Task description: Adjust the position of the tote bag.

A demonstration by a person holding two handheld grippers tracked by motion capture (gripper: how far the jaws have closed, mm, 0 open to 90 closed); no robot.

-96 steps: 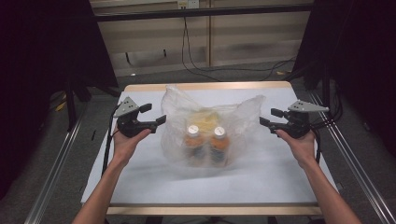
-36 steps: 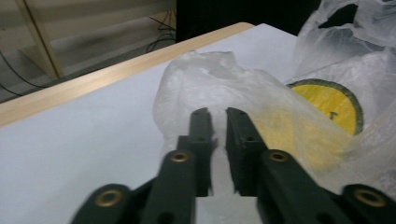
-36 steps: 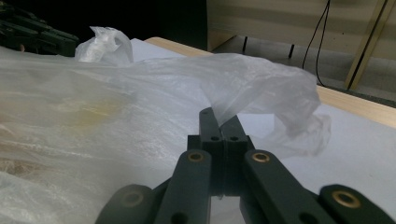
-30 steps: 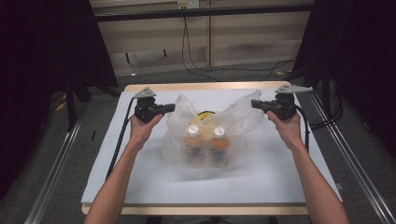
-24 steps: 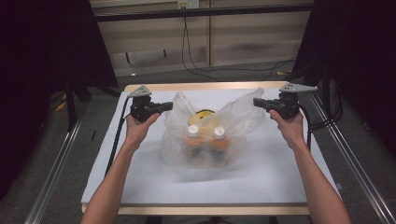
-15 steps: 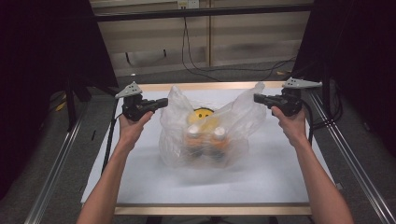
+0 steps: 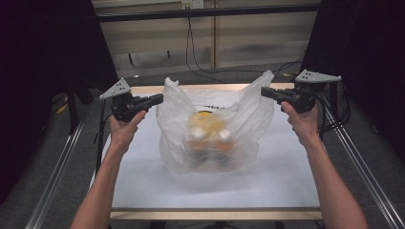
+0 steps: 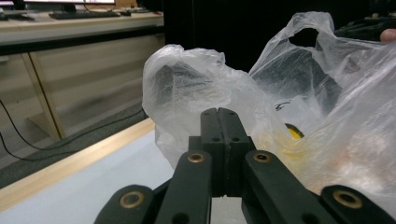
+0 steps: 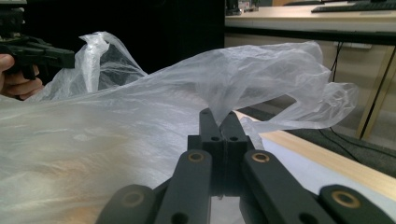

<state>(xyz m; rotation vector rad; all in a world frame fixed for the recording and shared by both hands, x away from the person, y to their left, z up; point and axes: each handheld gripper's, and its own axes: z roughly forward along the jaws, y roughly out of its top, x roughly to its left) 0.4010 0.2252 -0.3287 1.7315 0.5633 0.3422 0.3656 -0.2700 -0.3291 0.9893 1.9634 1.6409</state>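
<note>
From the high view, you are holding the left gripper [image 7: 155, 99] against the left handle of the clear plastic bag [image 7: 215, 138], and the right gripper [image 7: 267, 92] against the right handle, both ears pulled up and outward. The bag is sitting on the white table [image 7: 143, 176], about midway between left and right and toward the far half, with two bottles [image 7: 210, 143] and a yellow item [image 7: 207, 119] blurred inside it.

In the left gripper view, your left gripper [image 8: 218, 112] is showing its jaws pressed flat together, with the bag's [image 8: 187, 88] film bunched right at their tips; whether film is pinched between them is hard to tell. The yellow item [image 8: 293, 132] is peeking through the plastic to the right.

In the right gripper view, your right gripper [image 9: 218, 115] is pinching a twisted strand of the bag [image 9: 261, 79] between nearly closed tips. Your other hand [image 9: 16, 77] is showing far left with its gripper.
</note>
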